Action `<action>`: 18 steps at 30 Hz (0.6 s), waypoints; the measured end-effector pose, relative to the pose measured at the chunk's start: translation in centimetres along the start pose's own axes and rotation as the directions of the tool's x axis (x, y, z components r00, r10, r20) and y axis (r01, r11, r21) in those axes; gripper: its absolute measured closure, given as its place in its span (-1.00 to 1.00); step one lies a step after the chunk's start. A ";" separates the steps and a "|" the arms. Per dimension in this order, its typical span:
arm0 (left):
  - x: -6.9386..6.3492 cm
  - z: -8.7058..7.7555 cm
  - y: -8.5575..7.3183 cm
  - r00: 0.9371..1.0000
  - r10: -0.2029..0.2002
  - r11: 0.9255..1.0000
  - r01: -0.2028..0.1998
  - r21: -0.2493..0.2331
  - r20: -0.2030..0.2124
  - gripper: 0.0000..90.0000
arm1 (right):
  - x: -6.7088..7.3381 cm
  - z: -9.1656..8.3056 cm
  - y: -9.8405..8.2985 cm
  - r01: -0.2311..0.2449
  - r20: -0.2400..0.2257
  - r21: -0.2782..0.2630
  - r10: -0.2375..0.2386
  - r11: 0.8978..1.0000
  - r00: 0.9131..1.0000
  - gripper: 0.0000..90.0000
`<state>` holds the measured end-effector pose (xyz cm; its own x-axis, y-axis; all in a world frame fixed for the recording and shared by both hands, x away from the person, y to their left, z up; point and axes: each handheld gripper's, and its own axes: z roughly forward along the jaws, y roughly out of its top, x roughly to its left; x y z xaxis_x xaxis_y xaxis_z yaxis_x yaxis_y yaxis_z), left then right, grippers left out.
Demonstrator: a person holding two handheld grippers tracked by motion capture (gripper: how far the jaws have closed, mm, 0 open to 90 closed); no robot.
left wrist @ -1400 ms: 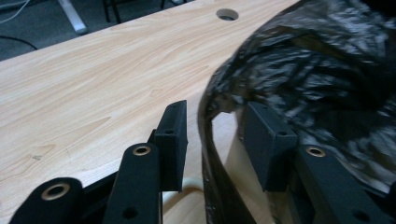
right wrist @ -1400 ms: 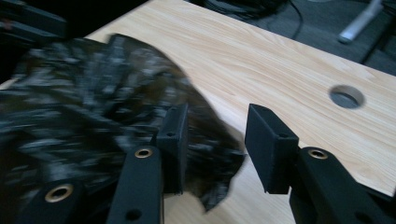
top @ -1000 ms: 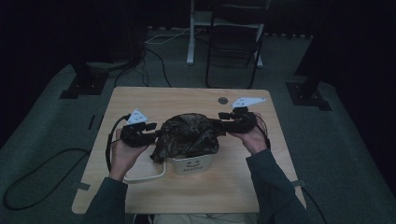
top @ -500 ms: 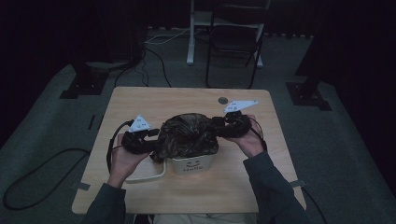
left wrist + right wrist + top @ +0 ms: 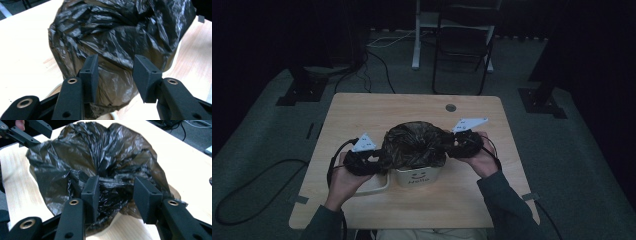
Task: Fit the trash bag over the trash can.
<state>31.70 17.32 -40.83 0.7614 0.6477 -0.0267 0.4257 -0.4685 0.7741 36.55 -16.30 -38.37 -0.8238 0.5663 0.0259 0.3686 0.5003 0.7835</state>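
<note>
The white bin (image 5: 418,176), printed with a small smiling face, is taken as the landmark; it stands near the front middle of the wooden table (image 5: 362,112). A crumpled black plastic bag (image 5: 414,145) is draped over the bin's mouth and hangs down around its rim.

Nearest, at the bin's left side, the left gripper (image 5: 371,161) is held against the bag's edge by the person's left hand (image 5: 343,180). In the left gripper view its jaws are seen spread apart, with a bulge of bag (image 5: 117,40) lying between them; whether the pads press on the film cannot be told. A white lid-like piece (image 5: 373,184) lies on the table just left of the bin, under that gripper.

At the bin's right side, slightly farther back, the right gripper (image 5: 458,144) is held at the bag's rim by the right hand (image 5: 482,159). In the right gripper view the jaws are also spread, and gathered folds of bag (image 5: 100,160) sit between them; a firm pinch cannot be confirmed.

Beyond the bin, a dark round hole (image 5: 451,107) is set in the far part of the table. Behind the table a chair (image 5: 462,45) stands on the dim floor.
</note>
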 end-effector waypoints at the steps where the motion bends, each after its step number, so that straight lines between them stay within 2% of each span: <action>1: -0.1 0.1 0.0 1.000 0.000 1.000 0.000 0.006 0.006 0.25 | -0.1 0.0 -0.2 -0.001 -0.005 0.004 0.001 1.000 1.000 0.30; 4: -0.5 0.4 -0.2 1.000 0.013 1.000 -0.013 0.017 0.022 0.25 | -0.3 0.3 -0.4 -0.008 -0.012 0.014 0.009 1.000 1.000 0.34; 11: -0.9 0.4 -0.5 0.999 0.011 1.000 -0.012 0.025 0.040 0.24 | 0.2 0.7 -1.0 0.017 -0.034 0.044 -0.016 0.999 0.999 0.74; 18: -0.5 0.6 -0.7 0.999 -0.011 1.000 0.010 0.020 0.051 0.25 | 0.4 0.3 -2.1 0.001 -0.033 0.055 0.001 0.998 0.999 0.80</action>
<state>31.34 16.97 -41.74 0.7807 0.6213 -0.0674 0.4431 -0.4743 0.7607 35.61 -16.95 -40.22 -0.8371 0.5451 0.0468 0.3910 0.5361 0.7481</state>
